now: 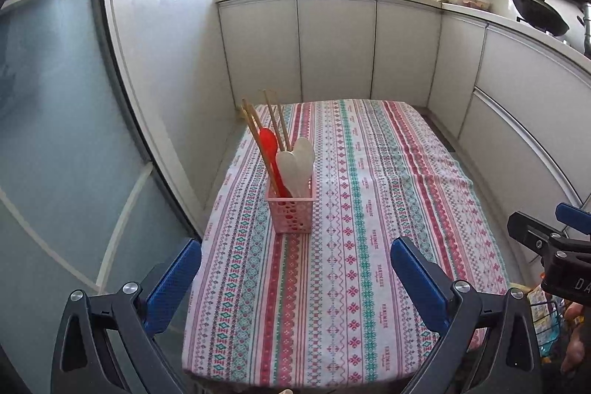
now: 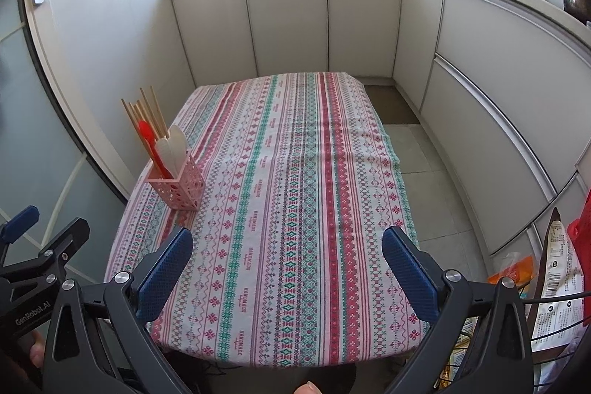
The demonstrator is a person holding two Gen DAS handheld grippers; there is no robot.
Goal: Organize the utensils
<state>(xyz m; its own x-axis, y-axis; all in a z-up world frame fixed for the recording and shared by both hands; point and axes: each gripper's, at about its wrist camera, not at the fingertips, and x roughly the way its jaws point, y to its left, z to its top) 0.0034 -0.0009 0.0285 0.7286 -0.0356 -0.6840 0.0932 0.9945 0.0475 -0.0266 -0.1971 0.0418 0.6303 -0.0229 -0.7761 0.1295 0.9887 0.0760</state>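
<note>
We hold both tools back at the near edge of the table with the striped, patterned cloth [image 1: 369,209], and neither carries anything. Our left gripper [image 1: 295,257] stands with its blue pads wide apart, and our right gripper [image 2: 286,246] is spread just as wide, both well short of the work.

And there is the work: the pink perforated plastic basket [image 1: 292,213] stands upright near the left edge of the cloth, toward the middle of its length. In it we see the thin wooden chopsticks [image 1: 275,120] leaning back, the red plastic spoon [image 1: 269,144] and the white plastic spoons [image 1: 295,165] bowl-up at the front. No utensil lies loose on the cloth in either view.

So by our reading everything is already gathered, and this looks like the close of the job or a pause before it. If we go in again, the left gripper has the straight line. We should come down from above onto one handle only, keep the pads level, and close gently: that light basket looks likely to tip or slide if nudged sideways.
</note>
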